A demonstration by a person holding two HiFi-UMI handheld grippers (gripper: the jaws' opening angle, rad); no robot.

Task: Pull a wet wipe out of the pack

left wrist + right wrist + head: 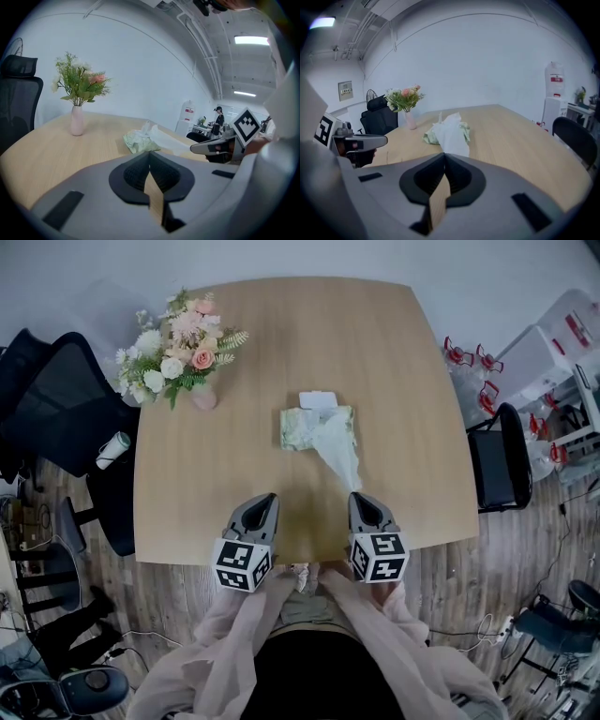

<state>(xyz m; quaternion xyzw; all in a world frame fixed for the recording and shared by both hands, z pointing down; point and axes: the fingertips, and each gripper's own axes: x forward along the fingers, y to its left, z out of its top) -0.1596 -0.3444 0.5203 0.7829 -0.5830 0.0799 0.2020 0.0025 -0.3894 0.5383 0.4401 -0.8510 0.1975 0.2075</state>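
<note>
My right gripper (358,496), jaws pinched together on the tip of the wet wipe (336,448) stretched from the pack (302,427), sits near my left gripper (270,497), closed and empty.

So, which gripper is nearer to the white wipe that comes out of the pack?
Right. The right gripper is shut on the free end of the wipe, which stretches from the pack. The left gripper is off to its left, clear of the wipe.
</note>
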